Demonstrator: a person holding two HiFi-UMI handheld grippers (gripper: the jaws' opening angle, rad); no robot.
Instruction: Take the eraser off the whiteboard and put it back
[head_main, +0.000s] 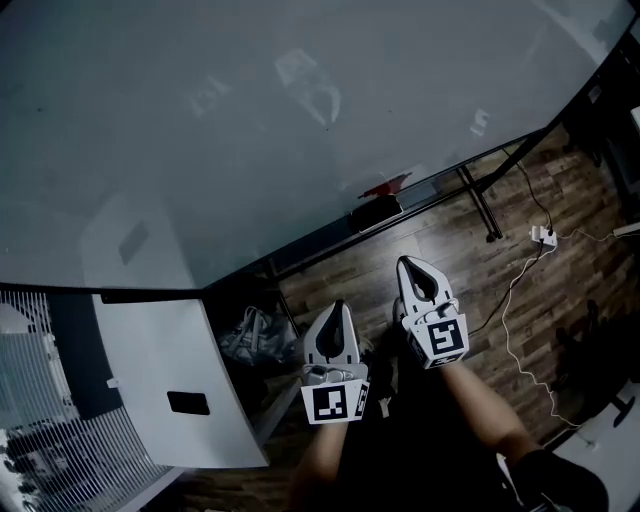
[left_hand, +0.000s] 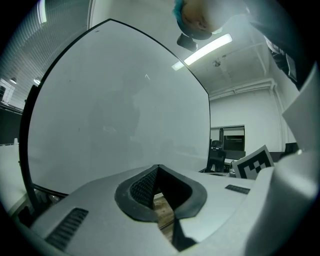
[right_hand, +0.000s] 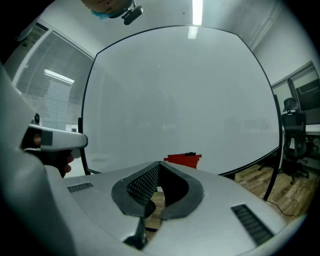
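Observation:
The whiteboard (head_main: 250, 120) fills the upper part of the head view. The eraser (head_main: 378, 208), dark with a red top, sits at its lower edge. Both grippers are held in front of the board and below it, apart from the eraser. My left gripper (head_main: 338, 306) has its jaws together with nothing between them, and my right gripper (head_main: 408, 262) is likewise shut and empty. In the right gripper view the red eraser (right_hand: 184, 159) shows just beyond the tips of that gripper (right_hand: 160, 163). The left gripper view shows its gripper (left_hand: 158, 167) facing bare board (left_hand: 115, 115); the eraser is out of sight there.
The board's dark stand legs (head_main: 480, 205) rest on a wooden floor. A white power strip (head_main: 543, 236) with a trailing cable lies at the right. A grey bag (head_main: 255, 335) and a white panel (head_main: 170, 370) are at lower left. An office chair (right_hand: 292, 132) stands to the right.

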